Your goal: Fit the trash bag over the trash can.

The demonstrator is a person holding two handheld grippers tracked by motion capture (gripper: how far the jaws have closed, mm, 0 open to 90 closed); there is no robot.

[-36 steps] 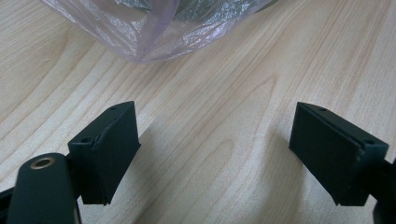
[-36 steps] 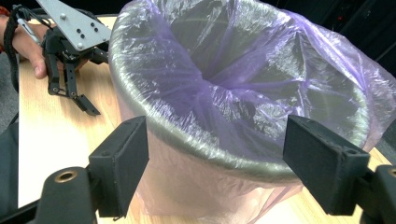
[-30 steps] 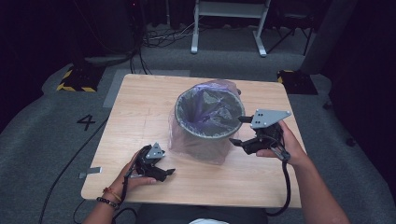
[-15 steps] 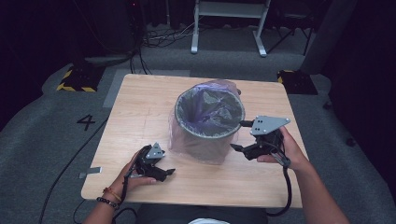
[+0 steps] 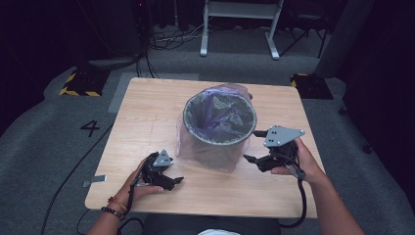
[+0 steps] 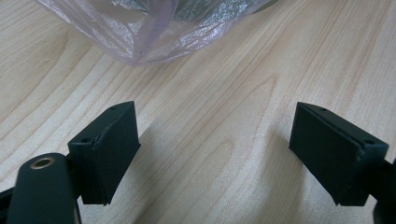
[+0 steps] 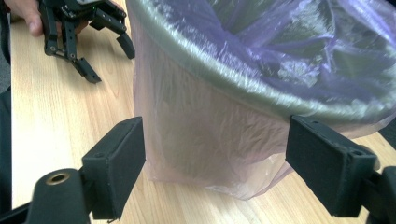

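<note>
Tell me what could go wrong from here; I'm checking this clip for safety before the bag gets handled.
The purple bag hangs loose over the bin rim and is thin, so the open right tongs, close beside it, might tear it if they pinch and pull. The bin looks light and could tip or slide on the table if pulled from one side only, as the open left tongs rest apart from it.

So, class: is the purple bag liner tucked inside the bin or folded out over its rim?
Folded over. The purple bag liner lines the bin and drapes over the rim, hanging loose down the outside to the table.
</note>
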